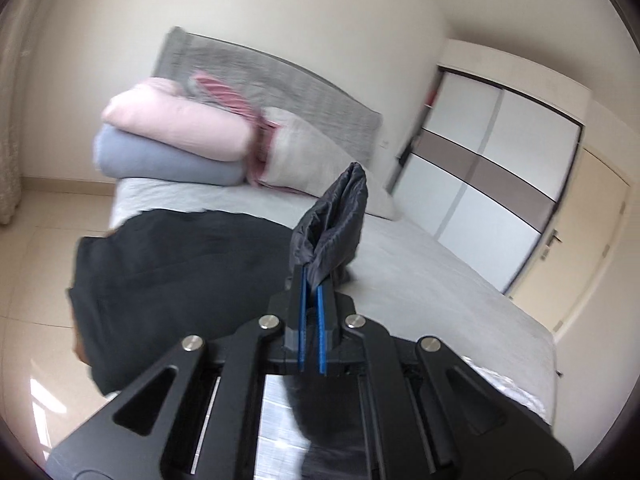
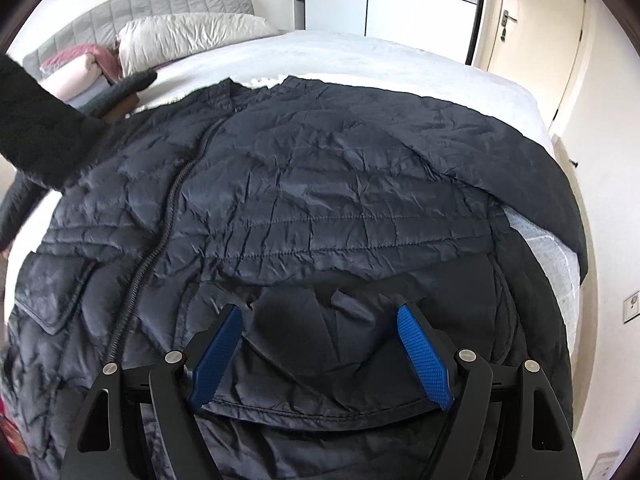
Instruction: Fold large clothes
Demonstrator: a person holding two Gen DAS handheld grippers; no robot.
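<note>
A dark quilted jacket point(image 2: 320, 184) is lying spread over the bed point(image 2: 360, 60), front up with its zip running down the left of the right wrist view, and its lower part is hanging toward the camera off the near edge. The left gripper point(image 1: 312, 284) is pinching a bunched piece of the jacket between its blue pads point(image 1: 320, 312), the jaws closed almost together with cloth puffing out above the tips; which part of the jacket this is cannot be told from the blurred left view, though it is being held raised above the mattress. The right gripper point(image 2: 320, 320) is hovering over the hem region with its fingers point(image 2: 420, 344) spread wide and nothing between them; a loose flap of dark fabric is lying just under the gap. Judging from this, the fold is only beginning: one side is being lifted while the body is lying flat and unfolded. The next move seems to call for the right gripper dropping onto the fabric below it and closing on a firm edge, so both can carry the cloth across together. The slick, puffy shell is likely to slip or spring back, so a deep bite on a seam would be safer than a pinch on loose cloth. Folded bedding point(image 1: 172, 136) and a pillow point(image 2: 188, 36) are sitting by the headboard, well apart from the work.
</note>
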